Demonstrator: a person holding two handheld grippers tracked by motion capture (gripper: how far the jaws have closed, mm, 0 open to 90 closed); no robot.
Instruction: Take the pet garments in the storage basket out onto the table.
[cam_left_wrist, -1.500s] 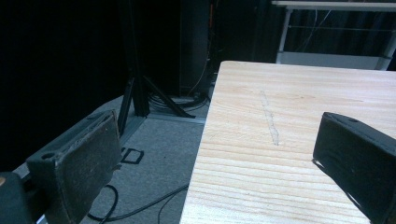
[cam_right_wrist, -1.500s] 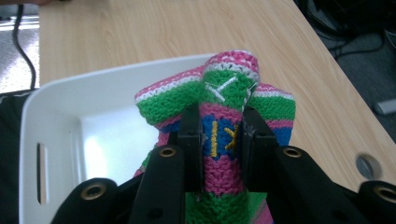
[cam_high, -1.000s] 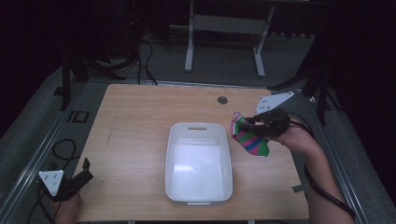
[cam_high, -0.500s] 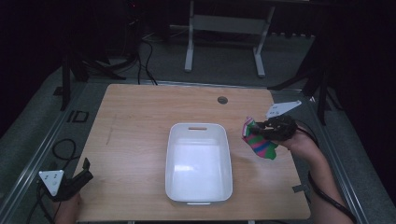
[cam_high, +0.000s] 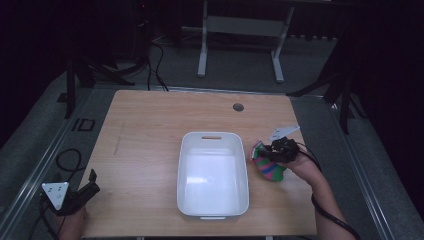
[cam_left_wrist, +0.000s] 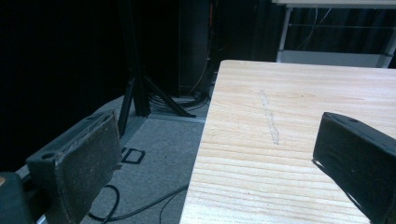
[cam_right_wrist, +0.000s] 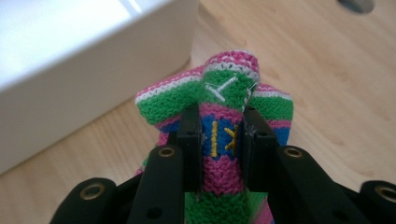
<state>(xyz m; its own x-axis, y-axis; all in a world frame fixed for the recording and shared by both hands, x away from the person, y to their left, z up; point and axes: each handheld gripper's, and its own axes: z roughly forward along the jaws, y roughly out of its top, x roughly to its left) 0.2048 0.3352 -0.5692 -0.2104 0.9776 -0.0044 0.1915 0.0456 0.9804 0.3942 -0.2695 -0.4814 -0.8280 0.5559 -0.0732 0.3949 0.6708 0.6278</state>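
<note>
A knitted toy (cam_high: 267, 164) striped in green, pink and blue is down on the table just right of the white bin (cam_high: 212, 206). My right gripper (cam_high: 280, 150) is shut on it. In the right gripper view the jaws pinch the knitted toy (cam_right_wrist: 224, 93) at its middle, with the bin wall (cam_right_wrist: 93, 84) close on the left. My left gripper (cam_high: 82, 192) hangs at the table's front left corner. The left gripper view has its fingers (cam_left_wrist: 79, 163) spread wide apart with nothing between them.
The white bin stands mid-table with nothing inside. A round cable hole (cam_high: 238, 107) marks the far side of the wooden table (cam_high: 150, 130). The table's left edge (cam_left_wrist: 201, 140) drops to a grey floor with cables and black stand legs (cam_left_wrist: 140, 93).
My right gripper has carried the knitted toy down and toward the person, from beside the bin's far corner to the tabletop right of the bin. The left gripper has stayed put.
</note>
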